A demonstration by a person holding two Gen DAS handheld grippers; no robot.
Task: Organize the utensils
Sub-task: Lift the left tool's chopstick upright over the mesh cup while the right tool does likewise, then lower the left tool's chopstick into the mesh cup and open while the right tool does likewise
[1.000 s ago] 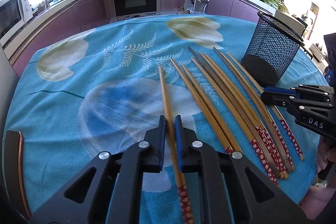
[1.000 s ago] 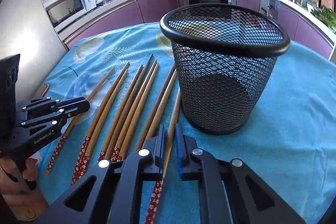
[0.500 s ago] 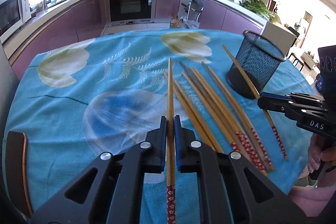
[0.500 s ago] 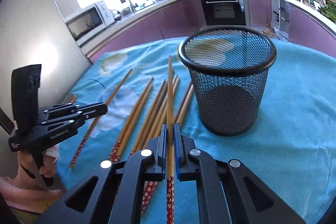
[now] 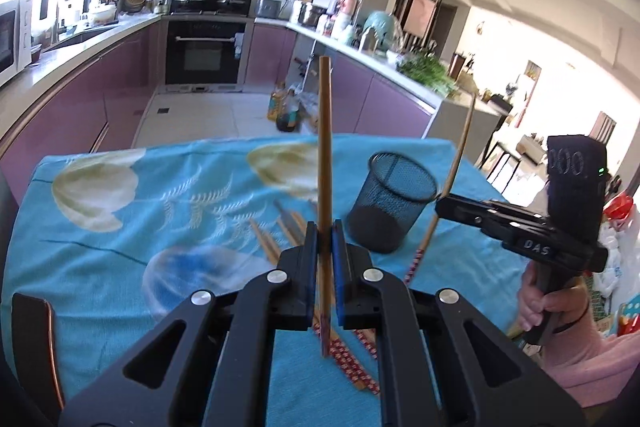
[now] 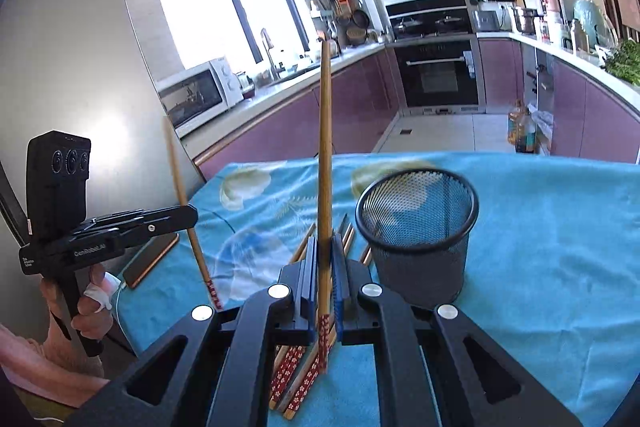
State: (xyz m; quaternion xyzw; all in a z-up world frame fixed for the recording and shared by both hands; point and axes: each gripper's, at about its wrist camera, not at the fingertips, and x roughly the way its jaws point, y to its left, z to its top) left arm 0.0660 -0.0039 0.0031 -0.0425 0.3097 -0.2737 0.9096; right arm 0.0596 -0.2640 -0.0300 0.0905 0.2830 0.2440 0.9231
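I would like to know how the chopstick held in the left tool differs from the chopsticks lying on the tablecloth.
The chopstick in the left tool is lifted clear of the cloth; the loose chopsticks lie flat on it. The held one stands steeply, patterned end down; the loose ones rest level. The held one is alone in its grip; the loose ones crowd together beside the mesh cup. All share bamboo shafts and red flowered ends.

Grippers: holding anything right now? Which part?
Each holds one chopstick. The left gripper and the right gripper both clamp low on the bare shaft, above the red patterned handle end.
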